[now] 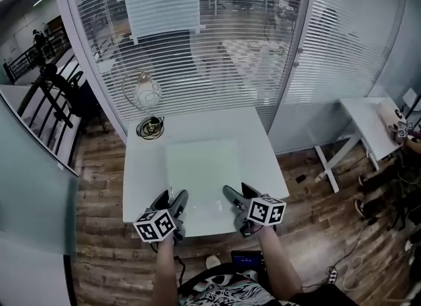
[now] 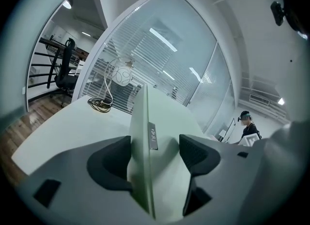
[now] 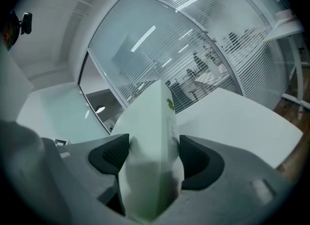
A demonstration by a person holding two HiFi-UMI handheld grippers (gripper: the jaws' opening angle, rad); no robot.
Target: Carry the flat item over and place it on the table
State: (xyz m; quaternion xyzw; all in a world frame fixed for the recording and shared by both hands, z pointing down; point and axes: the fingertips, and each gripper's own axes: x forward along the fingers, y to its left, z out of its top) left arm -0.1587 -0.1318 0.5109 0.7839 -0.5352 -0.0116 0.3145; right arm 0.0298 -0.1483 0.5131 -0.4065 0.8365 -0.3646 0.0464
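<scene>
The flat item is a pale green board [image 1: 200, 166] that lies level over the white table [image 1: 141, 173]; I cannot tell whether it touches the tabletop. My left gripper [image 1: 172, 201] is shut on the board's near edge at the left. My right gripper [image 1: 238, 193] is shut on the same edge at the right. In the left gripper view the board [image 2: 144, 122] runs edge-on between the dark pads [image 2: 109, 163] of the left gripper [image 2: 154, 158]. In the right gripper view the board [image 3: 156, 117] is clamped in the right gripper [image 3: 154, 156].
A round lamp on a wire stand [image 1: 147, 92] and a coiled cable [image 1: 150, 127] sit at the table's far left corner. A glass wall with blinds [image 1: 217, 41] stands behind the table. Another white table [image 1: 368, 124] is at the right. A person [image 2: 248, 125] stands far off.
</scene>
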